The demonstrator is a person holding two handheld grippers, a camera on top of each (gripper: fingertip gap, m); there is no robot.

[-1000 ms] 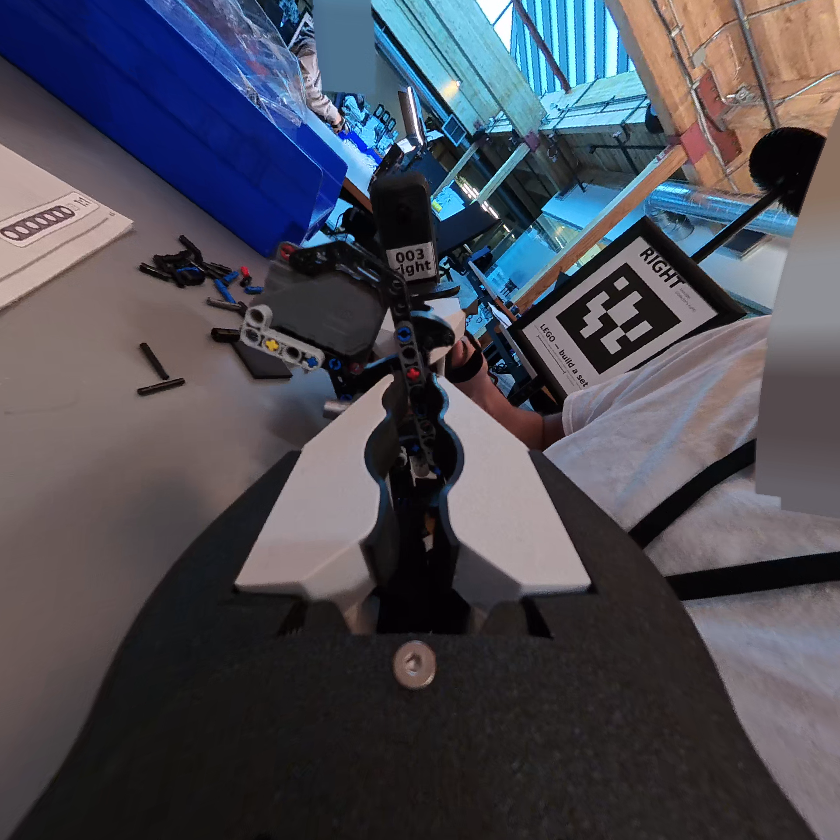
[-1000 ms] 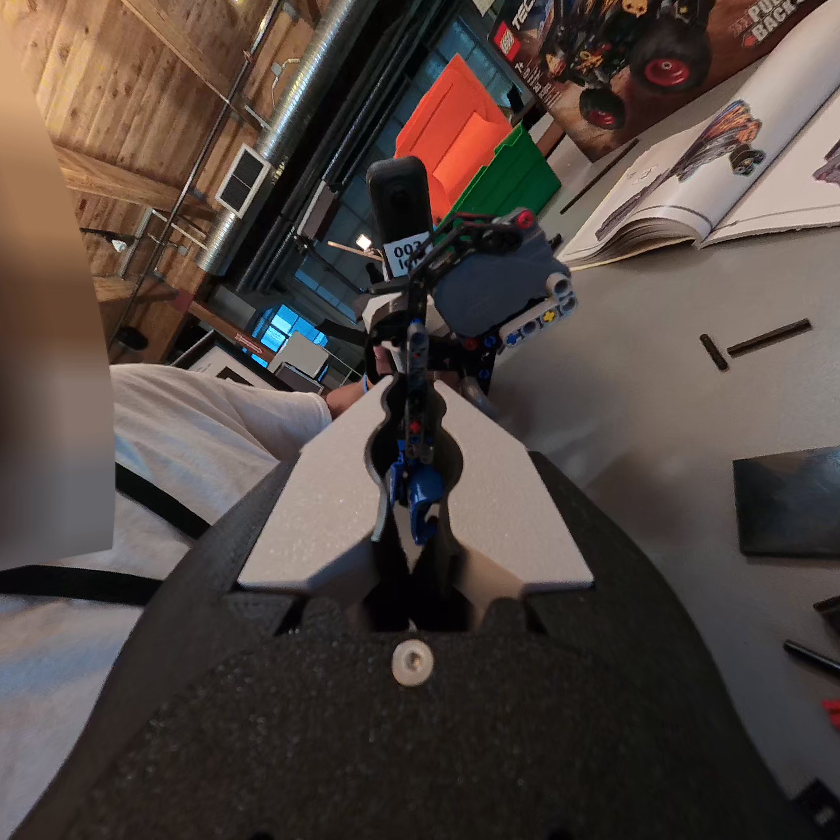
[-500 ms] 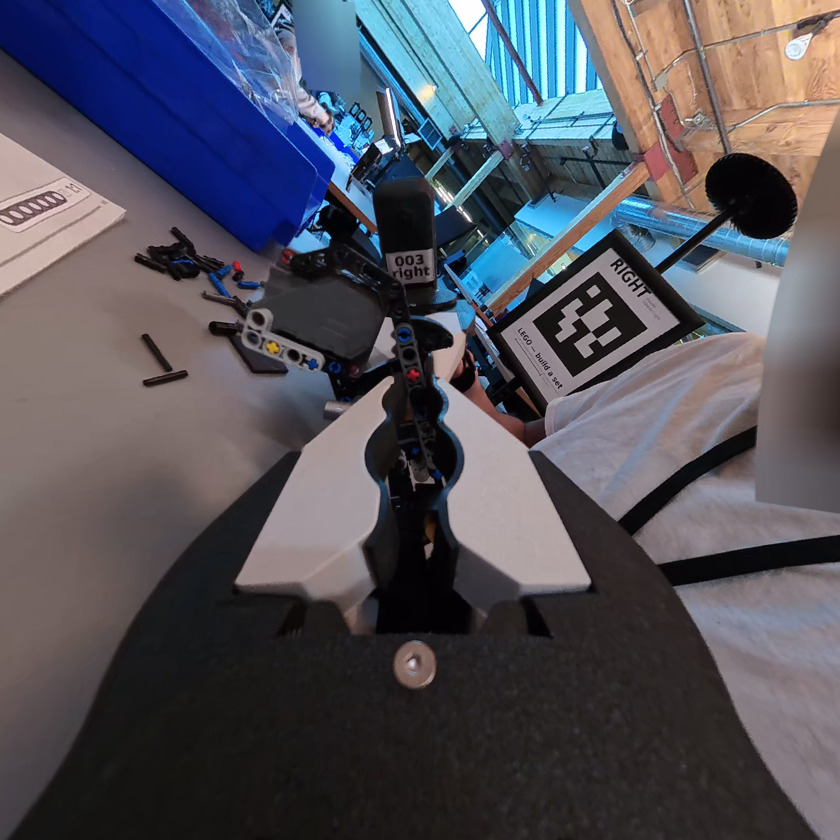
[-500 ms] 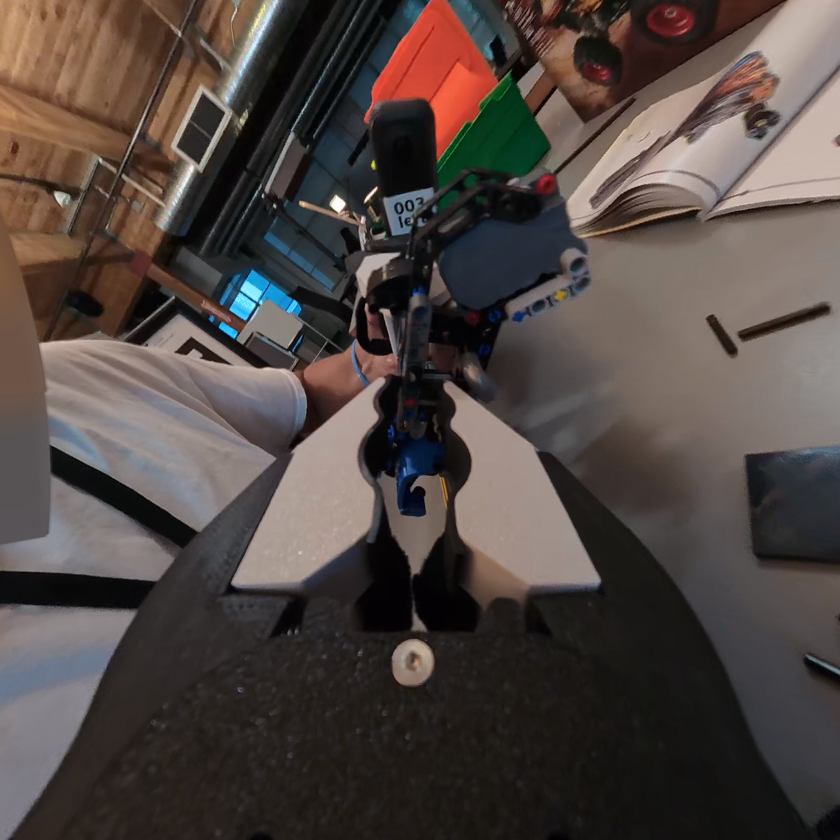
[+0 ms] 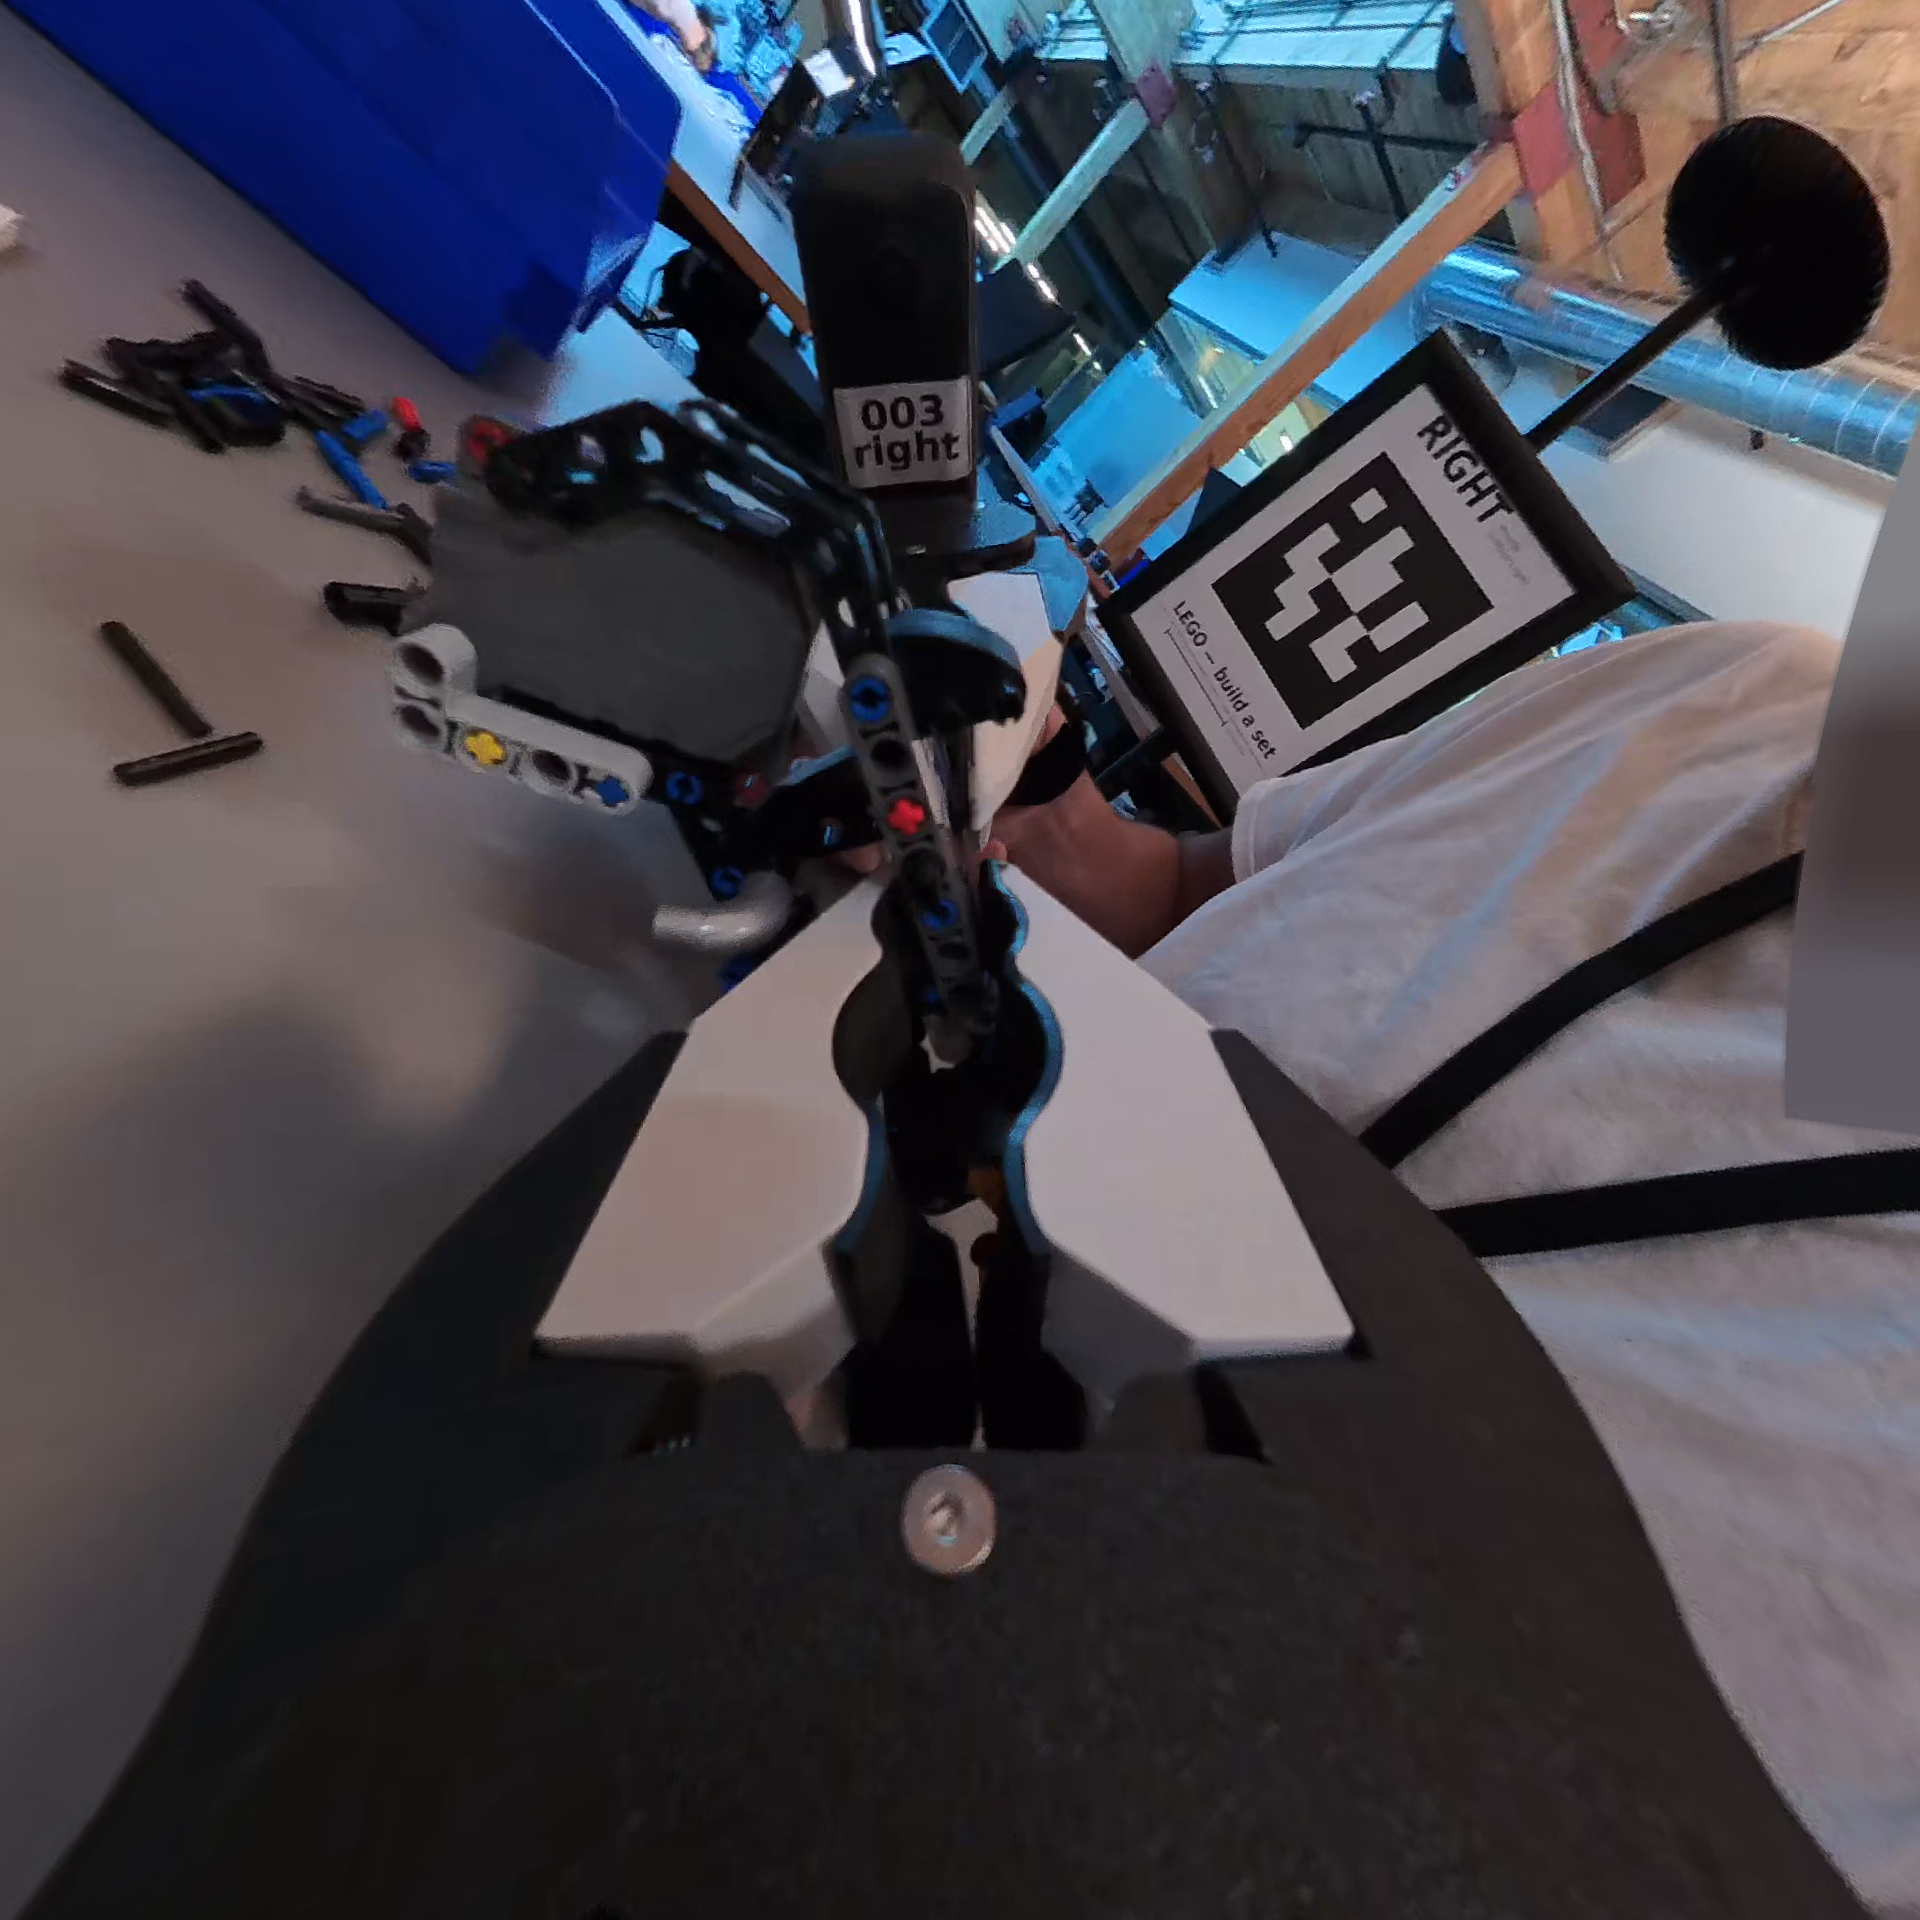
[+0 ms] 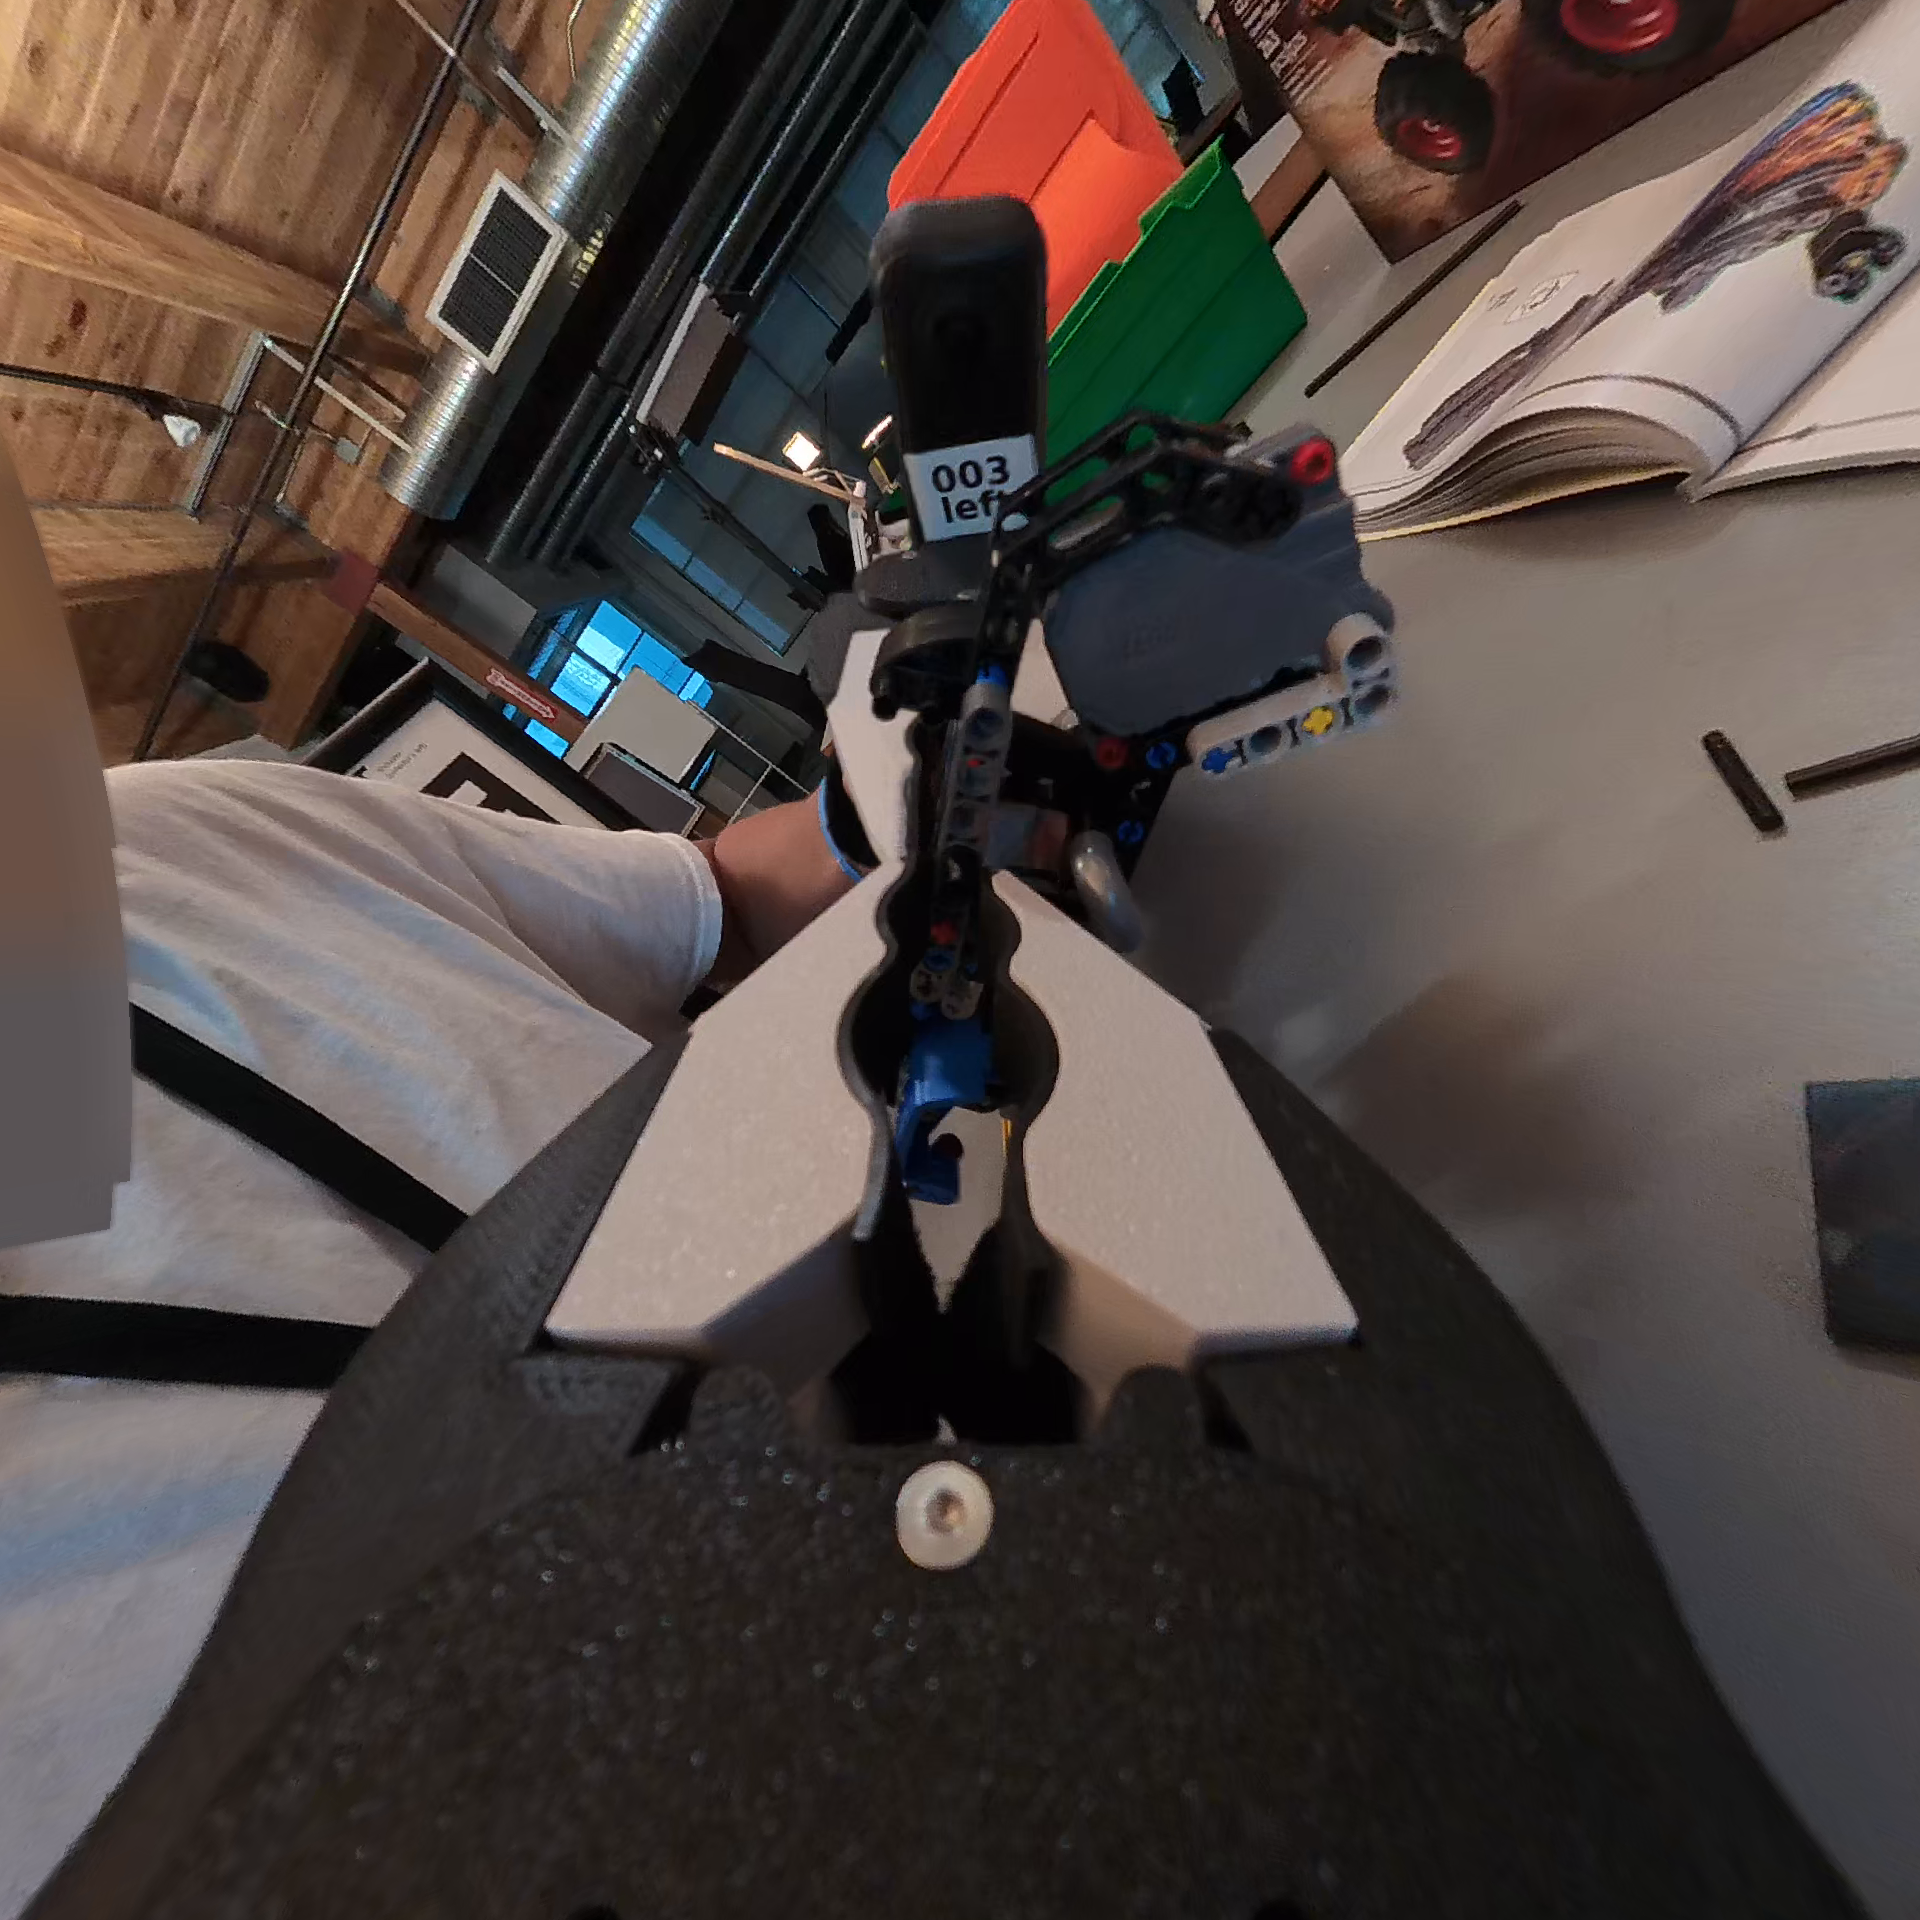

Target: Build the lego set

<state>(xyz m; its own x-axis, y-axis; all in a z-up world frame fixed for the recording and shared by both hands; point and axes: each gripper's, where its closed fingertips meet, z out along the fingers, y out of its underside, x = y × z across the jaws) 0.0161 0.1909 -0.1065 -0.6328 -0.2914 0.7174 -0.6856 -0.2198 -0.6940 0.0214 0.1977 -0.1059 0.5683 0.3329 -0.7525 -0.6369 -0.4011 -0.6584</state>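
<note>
A part-built Lego assembly, a dark grey block (image 5: 613, 623) framed by black beams with a light grey beam under it, hangs above the grey table. My left gripper (image 5: 940, 914) is shut on a black beam (image 5: 894, 769) that sticks out of the assembly. My right gripper (image 6: 948, 894) is shut on the same assembly (image 6: 1195, 623) from the opposite side, with a blue piece (image 6: 940, 1101) between its fingers. Each gripper shows in the other's view just behind the assembly.
Loose black, blue and red pieces (image 5: 218, 384) and two black axles (image 5: 166, 707) lie on the table by a blue bin (image 5: 364, 135). An open instruction booklet (image 6: 1662, 343), two axles (image 6: 1745, 790) and a dark flat panel (image 6: 1860, 1226) lie on the right. A person in a white shirt (image 5: 1507, 935) is close. My left and right fingertips are right by each other.
Both grippers keep their hold. The assembly has shifted and turned slightly, and the left view has swung so the white paper at the left is almost out of frame.
</note>
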